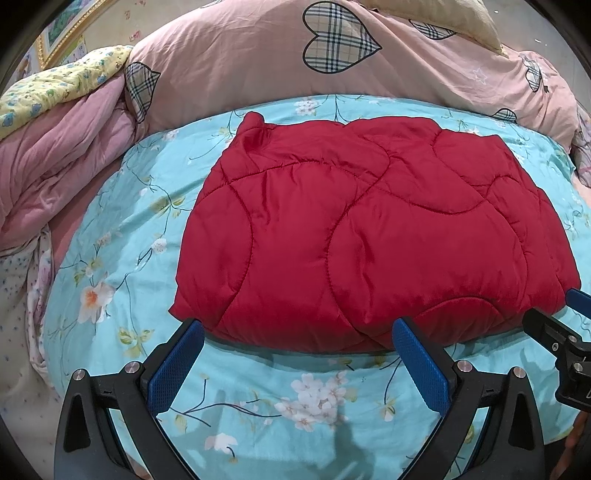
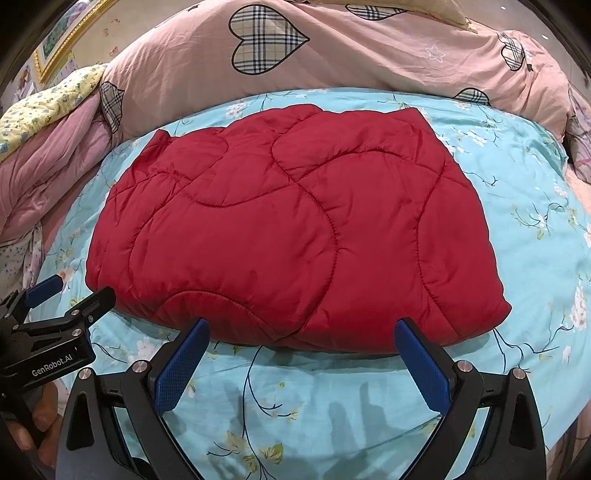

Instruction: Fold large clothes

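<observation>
A red quilted padded jacket (image 1: 369, 229) lies folded into a thick rectangular bundle on the turquoise floral bedsheet (image 1: 122, 236); it also shows in the right wrist view (image 2: 295, 229). My left gripper (image 1: 297, 328) is open and empty, its blue pads just short of the bundle's near edge. My right gripper (image 2: 301, 328) is open and empty too, at the same near edge further right. The right gripper shows at the left wrist view's right edge (image 1: 554, 321). The left gripper shows at the right wrist view's left edge (image 2: 70, 295).
A pink duvet with plaid hearts (image 1: 295, 62) is heaped behind the jacket. A rumpled pink blanket (image 1: 62, 162) and a yellow floral quilt (image 1: 62, 85) lie at the far left. A framed picture (image 1: 59, 33) hangs top left.
</observation>
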The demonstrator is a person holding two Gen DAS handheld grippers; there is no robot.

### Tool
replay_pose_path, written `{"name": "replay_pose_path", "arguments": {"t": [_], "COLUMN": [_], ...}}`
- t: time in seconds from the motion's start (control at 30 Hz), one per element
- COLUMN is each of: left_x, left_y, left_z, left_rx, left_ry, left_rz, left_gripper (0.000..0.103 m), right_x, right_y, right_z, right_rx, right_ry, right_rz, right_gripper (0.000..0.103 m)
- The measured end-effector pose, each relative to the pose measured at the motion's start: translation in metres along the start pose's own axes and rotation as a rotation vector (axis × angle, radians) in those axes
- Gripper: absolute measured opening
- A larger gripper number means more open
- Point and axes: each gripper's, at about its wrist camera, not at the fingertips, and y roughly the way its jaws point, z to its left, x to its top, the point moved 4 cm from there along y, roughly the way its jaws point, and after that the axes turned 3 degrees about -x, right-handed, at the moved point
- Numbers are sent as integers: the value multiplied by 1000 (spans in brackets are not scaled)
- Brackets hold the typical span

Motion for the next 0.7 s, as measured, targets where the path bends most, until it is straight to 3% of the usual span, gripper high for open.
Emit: {"name": "replay_pose_path", "arguments": {"t": [0.7], "left_x": [0], "left_y": [-2], "left_z": [0], "left_rx": [-3], "left_ry": [1], "left_rz": [-4], "left_gripper": [102], "right_x": [1], "right_y": [-2], "right_z": [0], "right_rx": [3], "right_ry": [-2], "right_rz": [-1], "right_gripper": [101]}}
